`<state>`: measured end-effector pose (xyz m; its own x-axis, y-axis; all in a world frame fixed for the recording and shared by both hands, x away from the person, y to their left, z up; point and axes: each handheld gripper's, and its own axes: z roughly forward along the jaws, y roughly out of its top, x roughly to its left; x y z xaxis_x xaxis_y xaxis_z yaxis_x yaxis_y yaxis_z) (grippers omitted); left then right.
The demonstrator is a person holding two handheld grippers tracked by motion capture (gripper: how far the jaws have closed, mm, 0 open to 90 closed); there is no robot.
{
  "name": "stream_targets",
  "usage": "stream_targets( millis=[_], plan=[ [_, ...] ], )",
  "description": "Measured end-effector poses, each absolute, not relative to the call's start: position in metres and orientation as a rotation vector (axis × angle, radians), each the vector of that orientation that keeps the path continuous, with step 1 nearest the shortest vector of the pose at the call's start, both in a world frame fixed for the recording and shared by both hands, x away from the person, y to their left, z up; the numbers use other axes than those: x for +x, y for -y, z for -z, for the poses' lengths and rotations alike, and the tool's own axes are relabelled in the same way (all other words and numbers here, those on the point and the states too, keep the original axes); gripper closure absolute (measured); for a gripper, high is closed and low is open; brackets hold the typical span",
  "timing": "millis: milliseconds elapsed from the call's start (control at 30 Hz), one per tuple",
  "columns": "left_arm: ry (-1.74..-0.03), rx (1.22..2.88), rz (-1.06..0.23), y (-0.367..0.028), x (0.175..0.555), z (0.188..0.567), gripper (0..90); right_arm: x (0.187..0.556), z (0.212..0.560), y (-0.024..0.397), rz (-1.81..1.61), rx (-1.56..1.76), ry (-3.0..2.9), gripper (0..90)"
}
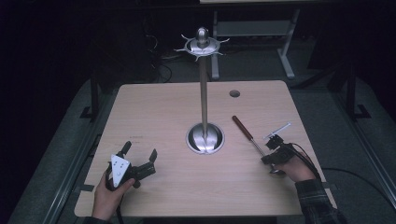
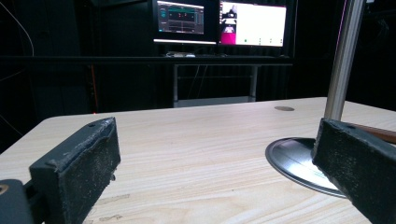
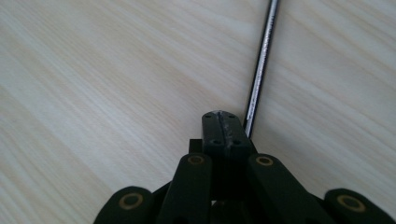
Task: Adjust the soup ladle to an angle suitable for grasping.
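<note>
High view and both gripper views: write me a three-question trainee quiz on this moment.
1. True or false: the left gripper has its jaws open with nothing between them.
2. Where does the metal shaft of the wooden-handled utensil lie relative to the right gripper? A) clamped between its jaws; B) on the table beside its closed jaws; C) across the top of the gripper.
3. What stands upright at the middle of the table?

Key: 1 true. 2 B. 3 a metal stand with a round base and hooks at its top.
</note>
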<state>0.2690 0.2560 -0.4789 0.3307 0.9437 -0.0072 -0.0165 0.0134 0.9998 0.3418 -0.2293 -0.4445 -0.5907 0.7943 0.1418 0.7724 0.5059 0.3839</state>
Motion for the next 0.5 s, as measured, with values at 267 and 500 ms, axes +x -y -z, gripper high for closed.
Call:
stream_targets(
  millis=[267,500],
  plan=[
    [-0.952,1.338,-0.962,-0.257,0.269,0.479,0.3,0.343,0.441,0.239,-0.674,1.42,-2.651,89.8],
    [-0.952,1.34,-0.964,-0.257,0.269,0.479,0.3,0.344,0.43,0.243,-0.756,1.425,-2.623,89.6]
  ],
)
